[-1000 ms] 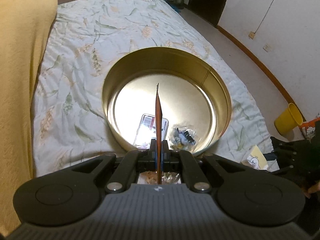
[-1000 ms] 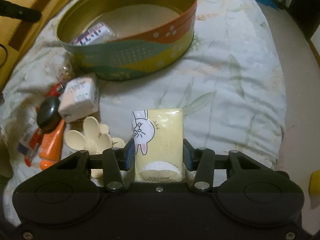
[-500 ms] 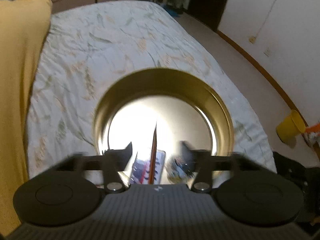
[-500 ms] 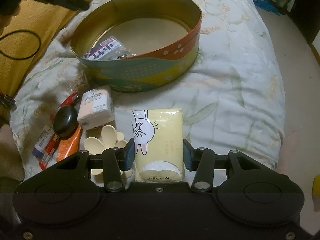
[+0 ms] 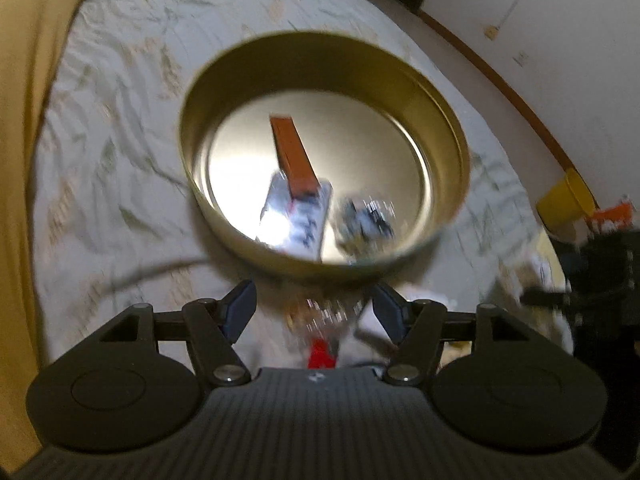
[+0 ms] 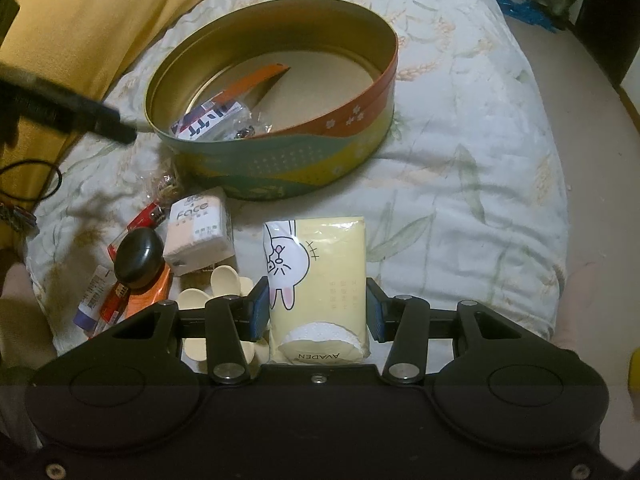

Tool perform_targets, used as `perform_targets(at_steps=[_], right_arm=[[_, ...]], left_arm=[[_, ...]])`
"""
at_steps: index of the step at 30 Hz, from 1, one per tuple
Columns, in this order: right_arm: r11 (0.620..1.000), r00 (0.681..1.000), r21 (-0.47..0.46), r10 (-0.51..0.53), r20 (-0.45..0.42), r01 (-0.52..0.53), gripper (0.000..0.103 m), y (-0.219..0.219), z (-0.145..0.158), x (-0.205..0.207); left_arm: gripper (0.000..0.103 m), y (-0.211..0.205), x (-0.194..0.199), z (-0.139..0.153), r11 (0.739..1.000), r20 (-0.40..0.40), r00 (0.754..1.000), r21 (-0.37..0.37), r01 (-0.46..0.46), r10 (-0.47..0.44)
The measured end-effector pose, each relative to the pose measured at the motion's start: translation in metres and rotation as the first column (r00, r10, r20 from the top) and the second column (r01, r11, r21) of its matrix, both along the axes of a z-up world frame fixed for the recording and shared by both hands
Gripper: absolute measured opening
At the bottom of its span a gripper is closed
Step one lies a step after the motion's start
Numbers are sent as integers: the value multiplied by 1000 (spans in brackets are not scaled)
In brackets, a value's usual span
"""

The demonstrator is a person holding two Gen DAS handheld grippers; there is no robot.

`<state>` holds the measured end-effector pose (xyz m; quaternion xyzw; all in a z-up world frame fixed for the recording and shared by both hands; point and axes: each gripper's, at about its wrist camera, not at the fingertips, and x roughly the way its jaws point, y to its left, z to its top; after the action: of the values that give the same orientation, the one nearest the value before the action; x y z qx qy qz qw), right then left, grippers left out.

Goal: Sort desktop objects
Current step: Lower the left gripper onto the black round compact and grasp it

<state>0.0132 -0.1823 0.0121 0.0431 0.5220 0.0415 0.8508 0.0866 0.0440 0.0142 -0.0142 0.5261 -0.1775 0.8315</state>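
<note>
Yellow tissue pack (image 6: 320, 264) clamped by right gripper (image 6: 316, 308); left gripper (image 5: 314, 308) gapes empty.
Carry it toward eleven o'clock, releasing low inside tin (image 6: 360, 120).

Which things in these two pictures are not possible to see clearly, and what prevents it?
- Left wrist view: the small clear packet in the round tin is smeared by motion blur; its contents are unreadable.
- Left wrist view: the items between the open left claw fingers are blurred and partly cut off by the claw body.
- Right wrist view: the cream flower-shaped piece is partly hidden behind the right claw, which grips the yellow tissue pack.
</note>
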Motion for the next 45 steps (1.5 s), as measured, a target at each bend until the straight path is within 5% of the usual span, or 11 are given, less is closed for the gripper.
perform_targets(at_steps=[14,24,32,35,36,45], right_arm=[[1000,1000,5,-4,5,4,45,2,3,-3],[1000,1000,11,0,7,0,45,10,5,-2],[1000,1000,6,14,-1,-14,45,17,2,0],[1000,1000,7,14,-2,-14,45,19,2,1],[1000,1000,4,16,-1,-16,45,20,3,1],[1000,1000,-6,24,14,-24,45,25,11,-1]], left_arm=[[73,1,-56,-45,995,-189,977,-4,103,-102],[73,-26,-59,-58,986,-119,979,-53,159,-164],[74,-39,-54,-71,986,-114,979,-20,168,-169],[68,-36,-55,-81,989,-141,979,-33,143,-146],[58,-34,-56,-83,992,-132,983,-29,124,-127],[57,-22,-69,-61,993,-89,989,-49,111,-115]])
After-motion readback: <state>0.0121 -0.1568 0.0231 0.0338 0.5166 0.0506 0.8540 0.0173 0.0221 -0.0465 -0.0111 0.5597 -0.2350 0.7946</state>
